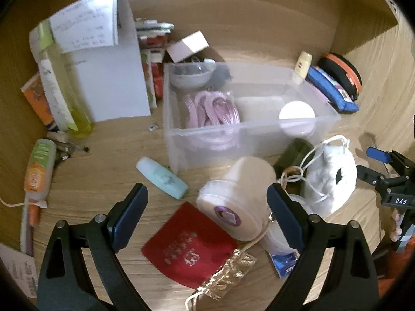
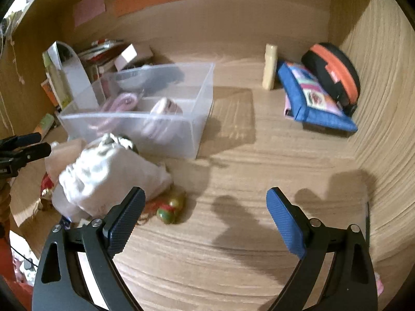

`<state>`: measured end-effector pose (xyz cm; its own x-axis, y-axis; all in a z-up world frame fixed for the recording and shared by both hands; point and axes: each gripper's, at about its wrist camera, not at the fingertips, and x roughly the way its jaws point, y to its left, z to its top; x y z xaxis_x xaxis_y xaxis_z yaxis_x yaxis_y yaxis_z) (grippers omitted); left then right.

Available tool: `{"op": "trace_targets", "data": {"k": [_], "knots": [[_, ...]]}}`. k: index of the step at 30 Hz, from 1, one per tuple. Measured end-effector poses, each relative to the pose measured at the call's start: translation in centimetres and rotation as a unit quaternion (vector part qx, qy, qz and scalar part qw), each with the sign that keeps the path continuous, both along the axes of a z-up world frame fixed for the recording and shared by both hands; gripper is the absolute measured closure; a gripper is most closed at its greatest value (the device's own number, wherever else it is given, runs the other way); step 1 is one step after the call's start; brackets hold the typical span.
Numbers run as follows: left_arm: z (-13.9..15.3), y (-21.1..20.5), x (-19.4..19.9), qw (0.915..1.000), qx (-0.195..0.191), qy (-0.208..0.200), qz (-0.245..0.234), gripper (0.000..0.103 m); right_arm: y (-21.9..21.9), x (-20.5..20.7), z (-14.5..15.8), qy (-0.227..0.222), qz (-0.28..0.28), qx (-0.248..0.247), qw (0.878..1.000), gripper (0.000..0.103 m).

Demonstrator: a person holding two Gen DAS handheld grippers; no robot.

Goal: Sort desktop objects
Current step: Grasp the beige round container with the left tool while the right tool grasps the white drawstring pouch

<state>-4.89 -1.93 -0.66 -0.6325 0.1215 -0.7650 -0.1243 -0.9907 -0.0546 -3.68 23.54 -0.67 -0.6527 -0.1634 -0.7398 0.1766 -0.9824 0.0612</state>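
A clear plastic bin [image 1: 259, 140] stands mid-desk, holding a pink coiled cable [image 1: 210, 108], a white bowl [image 1: 190, 77] and a round white jar [image 1: 297, 118]. It also shows in the right wrist view [image 2: 197, 119]. My left gripper [image 1: 207, 207] is open above a roll of cotton pads [image 1: 241, 194] and a red envelope [image 1: 186, 251]. A teal bottle [image 1: 162, 177] lies left of them. A white drawstring pouch [image 1: 329, 178] sits right of the roll. My right gripper [image 2: 206, 213] is open and empty over bare desk, right of the pouch [image 2: 109, 178].
A yellow bottle [image 1: 67, 96], papers and books stand at back left. A blue pouch [image 2: 313, 98], an orange-black case [image 2: 334, 72] and a cream tube [image 2: 269, 64] lie at back right. A green-red ornament [image 2: 171, 207] and gold foil bag [image 1: 228, 274] lie near the pouch.
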Motion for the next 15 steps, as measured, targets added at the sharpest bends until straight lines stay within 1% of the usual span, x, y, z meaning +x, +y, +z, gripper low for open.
{"op": "trace_targets", "data": {"k": [5,10,13,15], "knots": [[-0.8,0.8,-0.9,0.9998,-0.005,-0.012,-0.012,0.009,-0.4,0.1,-0.7,-0.011,0.011,-0.007,1.0,0.009],[-1.9,1.5,-1.9,0.9991,-0.003,-0.03,-0.031,0.009,-1.6,1.0,-0.6,-0.02,0.064,-0.032,0.997,0.009],[-2.4,1.8,-2.4,0.9982,-0.001,-0.042,-0.042,0.009,-3.1,1.4,-0.5,-0.02,0.095,-0.025,0.995,0.009],[-2.9,2.0,-2.6,0.9977,0.0,-0.05,-0.047,0.009,-4.4,1.5,-0.5,-0.016,0.111,-0.01,0.994,0.009]]}}
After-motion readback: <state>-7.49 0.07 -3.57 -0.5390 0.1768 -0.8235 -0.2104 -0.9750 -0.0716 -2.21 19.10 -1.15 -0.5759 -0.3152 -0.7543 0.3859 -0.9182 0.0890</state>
